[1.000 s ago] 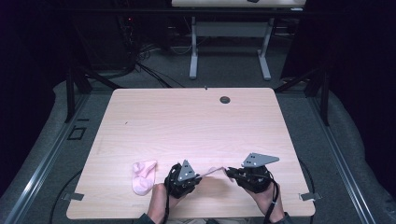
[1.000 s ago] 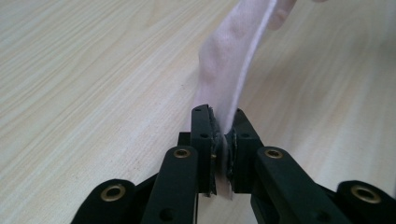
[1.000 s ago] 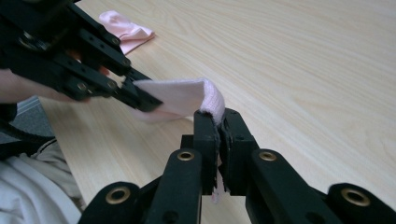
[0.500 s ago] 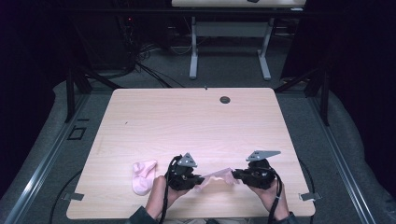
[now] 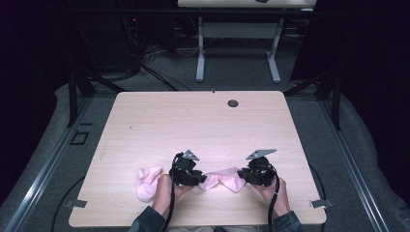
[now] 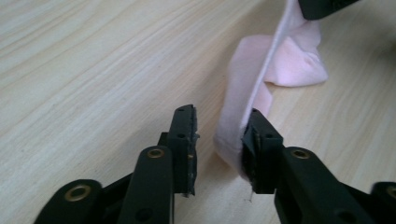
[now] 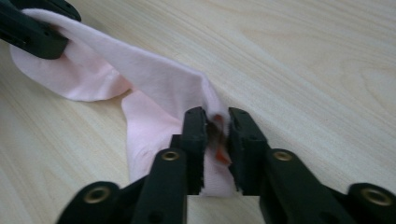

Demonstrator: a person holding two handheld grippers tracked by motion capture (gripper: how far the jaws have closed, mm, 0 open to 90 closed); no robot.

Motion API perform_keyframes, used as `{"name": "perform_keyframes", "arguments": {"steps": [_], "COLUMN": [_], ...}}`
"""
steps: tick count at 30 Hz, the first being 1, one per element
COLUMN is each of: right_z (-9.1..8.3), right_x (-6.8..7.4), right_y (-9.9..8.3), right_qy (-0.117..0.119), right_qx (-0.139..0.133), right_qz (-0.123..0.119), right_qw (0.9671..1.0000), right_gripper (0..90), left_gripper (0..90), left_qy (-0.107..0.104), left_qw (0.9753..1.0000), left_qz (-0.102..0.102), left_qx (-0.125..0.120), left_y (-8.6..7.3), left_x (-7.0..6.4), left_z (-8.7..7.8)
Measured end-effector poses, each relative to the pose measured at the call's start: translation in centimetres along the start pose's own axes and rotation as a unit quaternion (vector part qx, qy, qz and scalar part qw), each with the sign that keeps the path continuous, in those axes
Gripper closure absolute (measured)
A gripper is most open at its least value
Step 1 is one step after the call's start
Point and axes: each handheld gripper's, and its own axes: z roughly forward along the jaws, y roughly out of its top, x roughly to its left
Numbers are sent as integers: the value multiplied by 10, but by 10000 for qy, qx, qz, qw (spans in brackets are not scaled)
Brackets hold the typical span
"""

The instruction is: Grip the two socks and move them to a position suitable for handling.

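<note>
Right gripper view — right tool (image 7: 217, 140) pinches pink sock (image 7: 154, 88); left tool (image 6: 219, 140) gapes.

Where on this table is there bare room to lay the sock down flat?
The table's whole far half, up to the dark grommet, is bare. The near edge is crowded: second sock, left gripper, held sock, right gripper.

The table (image 5: 159, 121) is pale wood-grain laminate, smooth with a faint sheen. The pink sock (image 7: 154, 79) between the grippers is soft matt knit cloth, finely ribbed along its edge; a second pink sock (image 5: 146, 181) looks the same. Both grippers' jaws are matt black plastic with brass-coloured rivets, and their pads (image 6: 186, 135) look rougher. The floor (image 5: 338, 140) is grey carpet.
</note>
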Motion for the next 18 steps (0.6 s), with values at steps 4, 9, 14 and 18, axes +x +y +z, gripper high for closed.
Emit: {"name": "perform_keyframes", "arguments": {"steps": [4, 9, 14, 18], "right_z": [3, 6, 3, 1], "right_x": [-4, -7, -5, -6], "right_y": [0, 0, -4, -7], "right_qy": [-33, -66, -94, -248], "right_qx": [-50, 22, -37, -80], "right_qz": [92, 167, 116, 145], "right_qw": [9999, 9998, 9999, 9996], "right_gripper": [690, 676, 661, 634], "left_gripper": [539, 429, 317, 320], "left_qy": [120, 208, 280, 355], "left_qw": [9998, 9993, 9981, 9968], "left_qz": [-124, -241, -409, -544], "left_qx": [-136, -216, -373, -475], "left_y": [-3, -2, -7, -9], "left_x": [5, 13, 19, 25], "left_z": [-5, -11, -22, -26]}}
